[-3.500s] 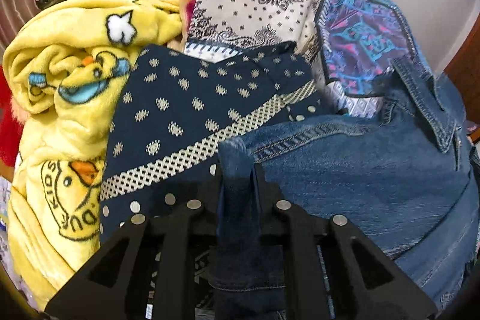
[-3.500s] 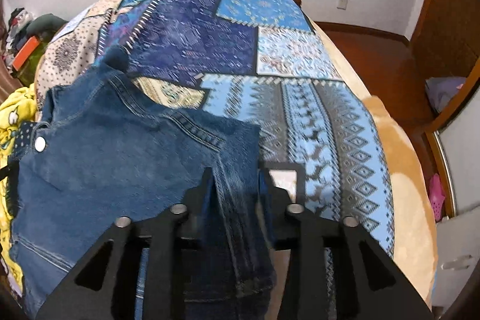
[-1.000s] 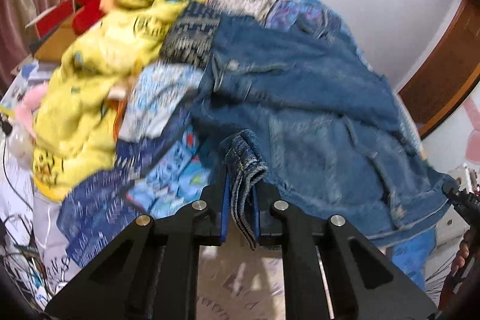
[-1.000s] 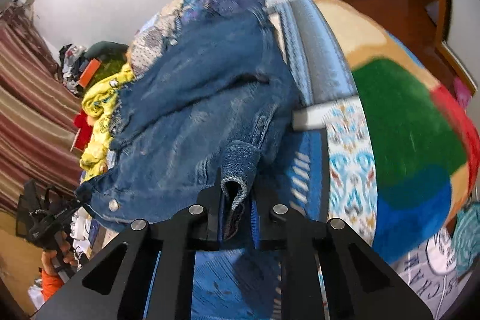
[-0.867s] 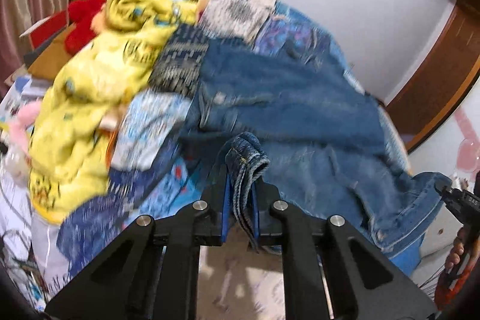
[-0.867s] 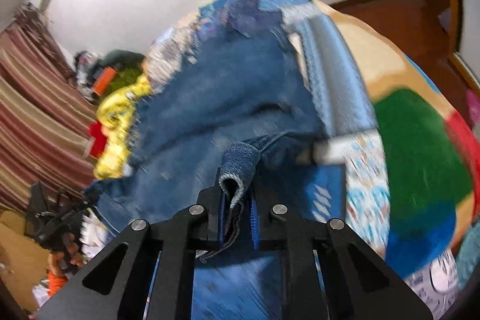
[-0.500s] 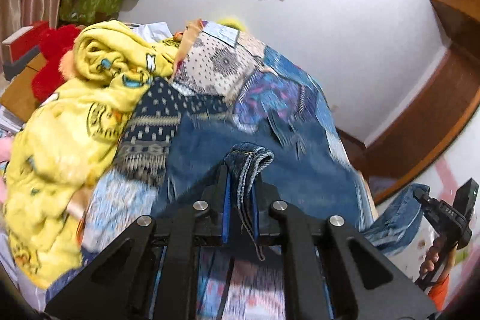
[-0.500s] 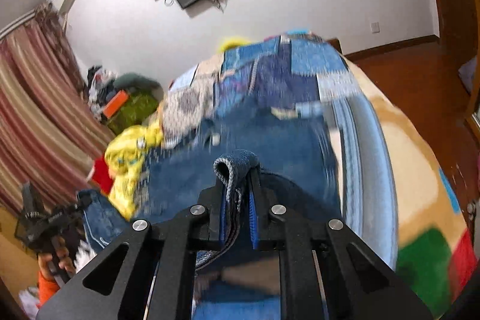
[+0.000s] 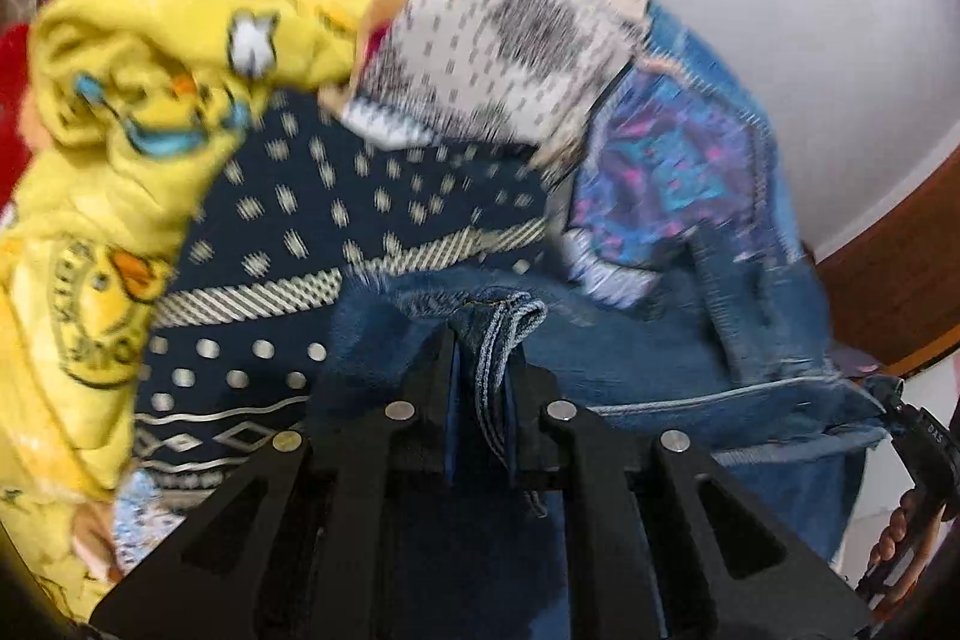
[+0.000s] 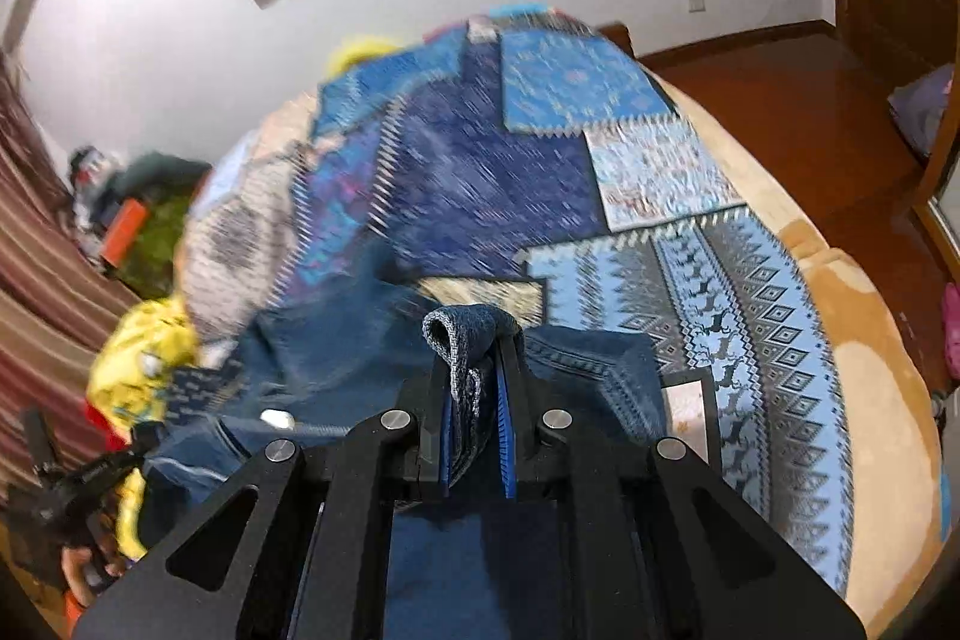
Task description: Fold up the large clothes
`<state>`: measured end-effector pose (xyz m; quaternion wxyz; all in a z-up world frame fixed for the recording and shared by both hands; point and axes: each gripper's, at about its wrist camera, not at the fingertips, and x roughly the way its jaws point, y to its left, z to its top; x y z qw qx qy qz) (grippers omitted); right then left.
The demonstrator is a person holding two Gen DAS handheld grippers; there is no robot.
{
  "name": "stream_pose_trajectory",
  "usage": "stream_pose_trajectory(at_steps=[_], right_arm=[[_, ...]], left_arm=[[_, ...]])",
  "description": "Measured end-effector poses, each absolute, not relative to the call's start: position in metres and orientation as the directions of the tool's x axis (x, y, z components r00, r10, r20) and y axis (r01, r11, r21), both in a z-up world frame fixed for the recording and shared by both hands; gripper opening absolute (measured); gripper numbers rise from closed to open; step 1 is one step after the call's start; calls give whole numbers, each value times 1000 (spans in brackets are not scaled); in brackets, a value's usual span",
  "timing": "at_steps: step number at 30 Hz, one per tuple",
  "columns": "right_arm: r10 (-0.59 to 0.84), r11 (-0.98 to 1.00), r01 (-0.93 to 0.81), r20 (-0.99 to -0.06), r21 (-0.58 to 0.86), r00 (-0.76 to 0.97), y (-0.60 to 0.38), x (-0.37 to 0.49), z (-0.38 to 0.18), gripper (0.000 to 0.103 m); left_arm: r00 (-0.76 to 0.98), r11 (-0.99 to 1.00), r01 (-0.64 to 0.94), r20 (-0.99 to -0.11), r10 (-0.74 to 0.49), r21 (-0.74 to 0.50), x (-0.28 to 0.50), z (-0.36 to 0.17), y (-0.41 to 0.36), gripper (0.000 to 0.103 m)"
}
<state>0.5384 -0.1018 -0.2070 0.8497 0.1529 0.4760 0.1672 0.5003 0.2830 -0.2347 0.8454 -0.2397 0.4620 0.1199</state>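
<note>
You are pinching coarse, matt blue denim jacket (image 9: pixel 648 340) cloth in your left hand-held gripper (image 9: pixel 480 370), whose matt black plastic is carrying shiny metal pins. Your right hand-held gripper (image 10: pixel 474 370) is showing the same finish, gripping a woven hem. At ten o'clock a fluffy yellow fleece blanket (image 9: pixel 120 100) is lying. At two o'clock glossy wooden floor (image 10: pixel 780 100) is shining beside the printed patchwork quilt (image 10: pixel 540 160).

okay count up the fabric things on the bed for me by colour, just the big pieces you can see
Blue denim: 1, the denim jacket, pinched by the left tool and the right tool.
Yellow: 1, the duck-print blanket.
Blue patchwork: 1, the patterned bedspread.
Tan: 1, the plush blanket under the bedspread.
Total: 4.
</note>
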Motion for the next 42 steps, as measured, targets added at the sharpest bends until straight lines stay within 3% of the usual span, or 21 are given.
stream_pose_trajectory(at_steps=[2,4,6,8,9,12,15,20,28,33,34,36,40,42], right_arm=[[429,900,-149,-766,410,478,-103,543,-214,13],[401,914,-152,-777,377,485,-105,544,-212,23],[341,939,-147,-777,311,530,-107,543,-201,36],[308,950,-154,-754,270,581,-114,537,-181,43],[312,949,-158,-749,271,584,-115,539,-176,46],[377,926,-238,-716,292,588,-112,525,-152,53],[404,911,-329,-691,247,600,-100,499,-134,72],[452,867,-460,-696,193,558,-71,458,-138,83],[417,849,-495,-810,185,412,-35,448,-208,84],[380,845,-515,-840,144,388,-38,437,-235,84],[361,843,-528,-837,104,412,-39,432,-236,87],[325,853,-518,-849,71,418,-45,427,-239,102],[361,862,-488,-841,137,402,-67,426,-240,103],[359,874,-462,-841,151,404,-77,424,-237,103]], left_arm=[[527,864,-421,-850,-17,-278,505,-247,282,18],[515,880,-406,-857,-3,-247,507,-251,281,24],[480,901,-406,-875,66,-155,510,-243,279,40],[465,907,-411,-877,120,-94,512,-230,280,42],[479,911,-402,-869,126,-89,510,-218,281,43],[538,912,-391,-835,119,-121,496,-188,282,60],[577,929,-346,-810,103,-129,481,-167,272,66],[538,975,-212,-841,57,-70,457,-168,238,71],[374,993,-105,-927,-12,-55,444,-249,196,72],[462,990,-137,-886,33,-34,425,-267,203,90],[468,990,-135,-883,27,-41,423,-269,206,90],[472,990,-126,-882,5,-62,419,-270,211,90],[474,992,-118,-880,11,-51,402,-265,215,90],[477,992,-125,-875,79,21,391,-263,213,92]])
